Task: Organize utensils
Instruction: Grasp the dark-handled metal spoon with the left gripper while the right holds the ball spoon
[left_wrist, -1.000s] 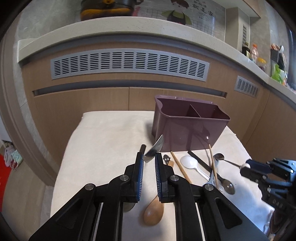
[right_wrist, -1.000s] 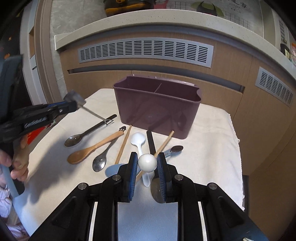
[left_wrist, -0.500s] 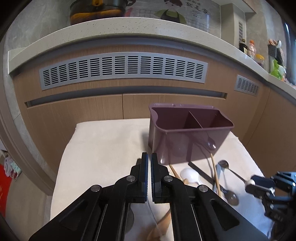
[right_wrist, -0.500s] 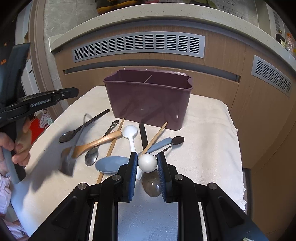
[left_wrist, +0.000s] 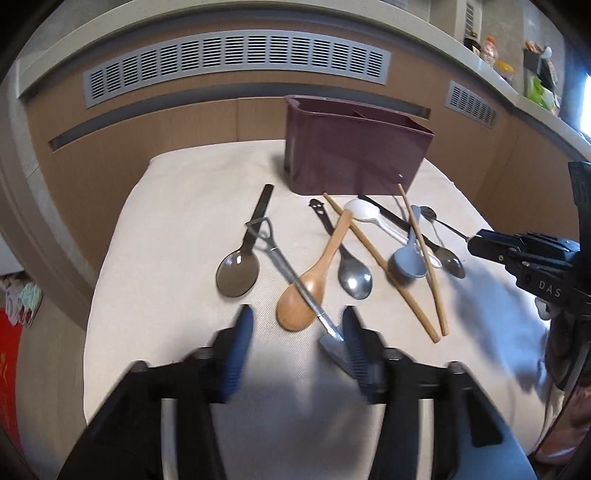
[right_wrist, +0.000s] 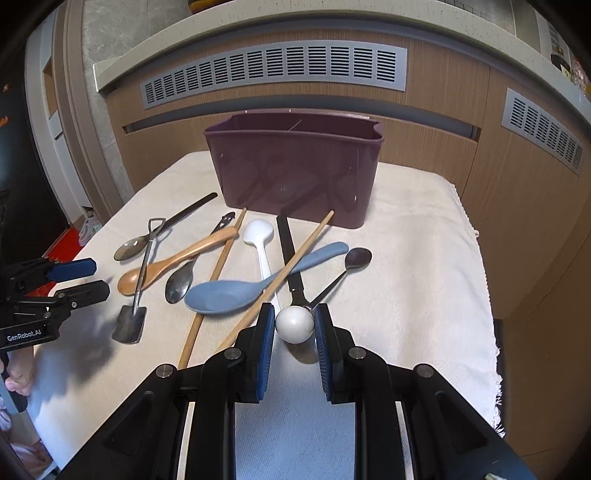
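Observation:
My left gripper (left_wrist: 295, 328) hangs low over the cloth with its jaws opening and nothing pressed between the pads. A metal shovel-shaped spoon (left_wrist: 288, 273) lies flat on the cloth across a wooden spoon (left_wrist: 314, 280), its blade beside my right-hand finger (left_wrist: 354, 343). In the right wrist view the shovel spoon (right_wrist: 135, 295) lies apart from the left gripper (right_wrist: 83, 279). My right gripper (right_wrist: 294, 325) is shut on the white ball end (right_wrist: 294, 324) of a small dark spoon (right_wrist: 357, 257). The purple two-compartment caddy (right_wrist: 295, 173) stands behind the utensils.
A blue spoon (right_wrist: 229, 293), a white spoon (right_wrist: 258, 236), two metal spoons (right_wrist: 179, 284), two wooden chopsticks (right_wrist: 218, 273) and a black handle (right_wrist: 290, 254) lie spread on the cream cloth (right_wrist: 417, 266). Wooden cabinet fronts with grey vents (right_wrist: 273, 68) stand behind.
The left gripper held the shovel spoon in the air, then sank toward the table and opened; the spoon now lies on the cloth. The right gripper keeps its grip on the ball-ended spoon.

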